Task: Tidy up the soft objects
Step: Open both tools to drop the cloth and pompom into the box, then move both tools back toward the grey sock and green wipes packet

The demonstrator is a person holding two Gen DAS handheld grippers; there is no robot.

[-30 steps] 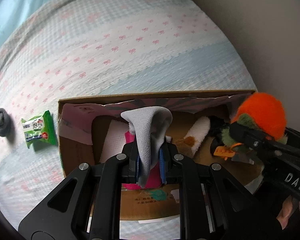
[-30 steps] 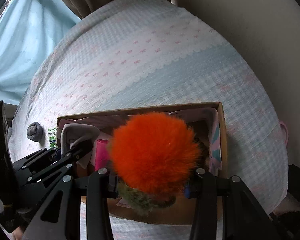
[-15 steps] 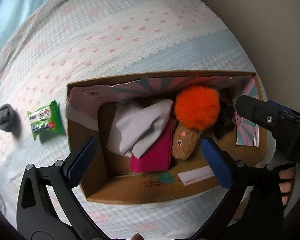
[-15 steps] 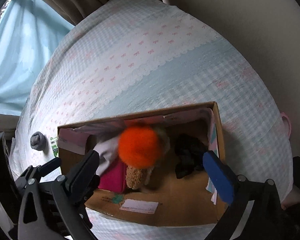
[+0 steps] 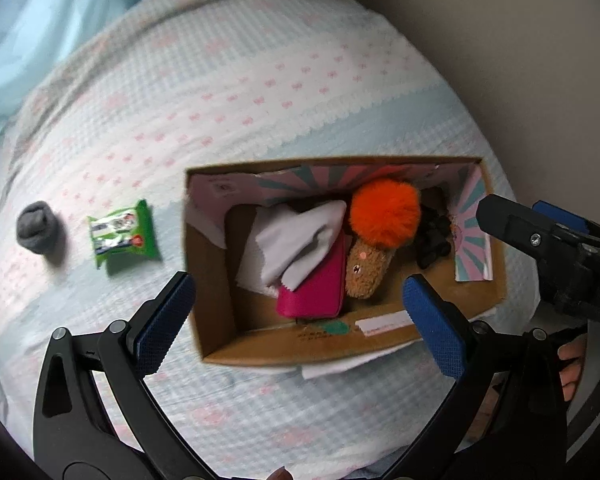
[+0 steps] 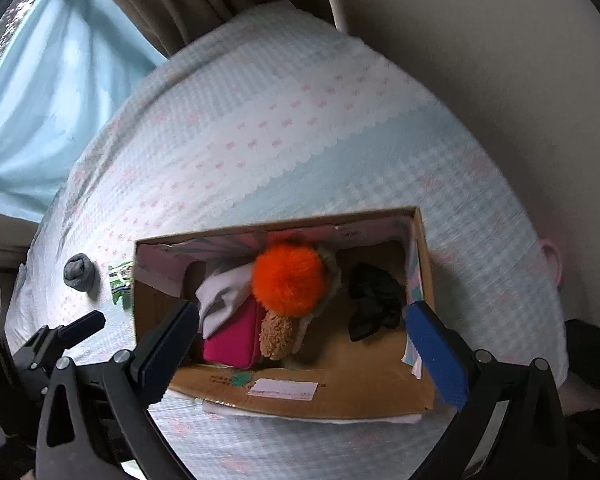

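An open cardboard box (image 5: 284,344) (image 6: 332,400) lies on the bed. In it are a grey cloth (image 5: 296,240) (image 6: 220,296), a pink pouch (image 5: 312,292) (image 6: 230,340), an orange fuzzy ball (image 5: 384,212) (image 6: 288,280) on a brown plush toy (image 5: 366,268) (image 6: 276,334), and a black item (image 5: 432,240) (image 6: 374,300). A dark grey rolled sock (image 5: 37,226) (image 6: 79,272) and a green wipes packet (image 5: 122,234) (image 6: 120,280) lie left of the box. My left gripper (image 5: 300,320) and right gripper (image 6: 300,344) are both open and empty, above the box's near side.
The bed (image 5: 220,80) has a blue and white cover with pink bows. A wall (image 6: 500,60) runs along its right side. Curtains (image 6: 60,80) hang behind the bed at the upper left. The right gripper's body shows in the left wrist view (image 5: 560,240).
Both grippers opened and pulled back up. The grey cloth and the orange ball with the plush dropped into the box.
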